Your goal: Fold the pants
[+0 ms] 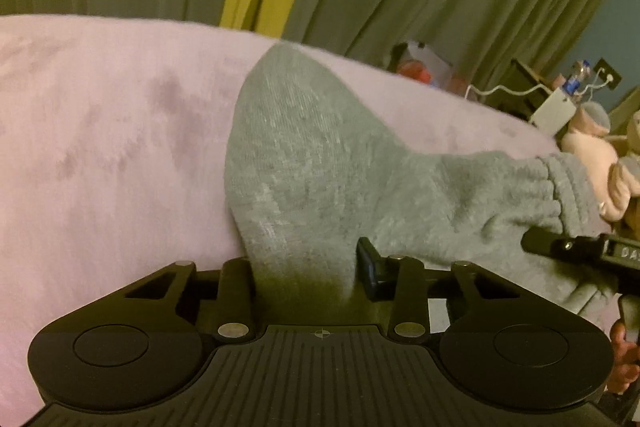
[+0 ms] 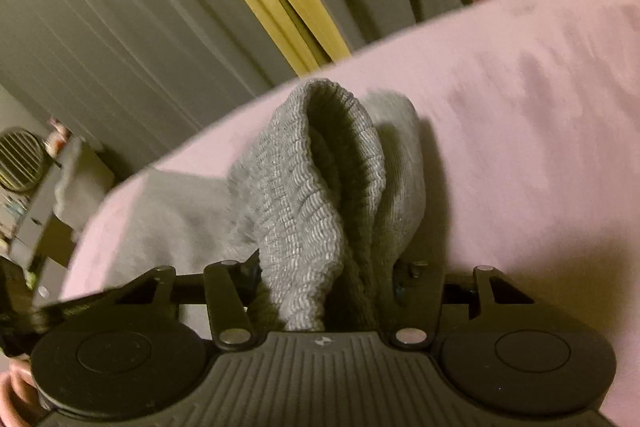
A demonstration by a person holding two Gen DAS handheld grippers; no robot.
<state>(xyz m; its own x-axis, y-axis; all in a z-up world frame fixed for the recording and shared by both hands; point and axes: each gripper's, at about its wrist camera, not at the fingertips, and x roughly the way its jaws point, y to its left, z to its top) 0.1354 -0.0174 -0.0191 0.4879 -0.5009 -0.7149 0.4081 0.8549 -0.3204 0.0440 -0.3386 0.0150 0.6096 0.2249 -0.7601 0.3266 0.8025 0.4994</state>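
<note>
Left tool pinches the grey pants; right tool pinches their ribbed waistband; the fold looks barely begun.

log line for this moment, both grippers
left gripper: shut on grey knit pants | right gripper: shut on ribbed waistband | surface: pink blanket

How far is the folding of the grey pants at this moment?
Done: both grippers have taken hold. The left gripper pinches plain fabric of the grey pants; the right gripper pinches the ribbed waistband. In hand: carrying the fabric above the pink blanket. Left: laying and flattening a fold; none shows yet.
</note>
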